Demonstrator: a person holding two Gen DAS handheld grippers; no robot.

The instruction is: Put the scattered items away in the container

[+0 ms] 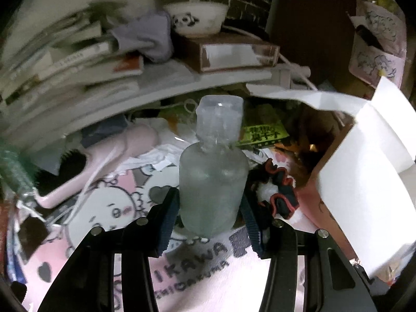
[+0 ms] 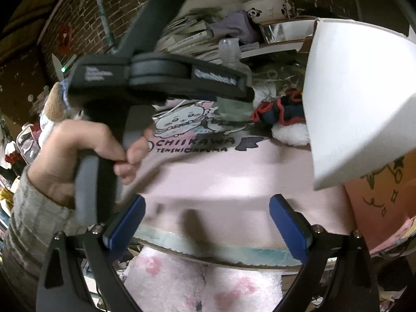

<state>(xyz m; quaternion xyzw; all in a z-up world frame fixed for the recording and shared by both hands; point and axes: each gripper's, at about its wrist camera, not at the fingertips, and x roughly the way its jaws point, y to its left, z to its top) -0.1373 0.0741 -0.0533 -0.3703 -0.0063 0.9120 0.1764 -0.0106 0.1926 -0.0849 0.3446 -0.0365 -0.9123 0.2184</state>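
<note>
Between the left gripper's point(image 1: 210, 202) pads stands the frosted bottle point(image 1: 213, 182), clamped at its lower body with its long axis upright and cap pointing away from the wrist. To its right the white-flapped box point(image 1: 364, 176) gapes open, its near flap edge the obstacle. Well apart, the right gripper point(image 2: 206, 223) hangs wide and empty over the pink mat point(image 2: 234, 171).

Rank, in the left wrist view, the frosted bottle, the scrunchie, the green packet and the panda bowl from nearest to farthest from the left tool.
1. Frosted bottle: clamped in the left tool.
2. Scrunchie: just right of the bottle, on the pink mat.
3. Green packet: behind the bottle, to the right.
4. Panda bowl: up on the shelf, farthest back.
</note>
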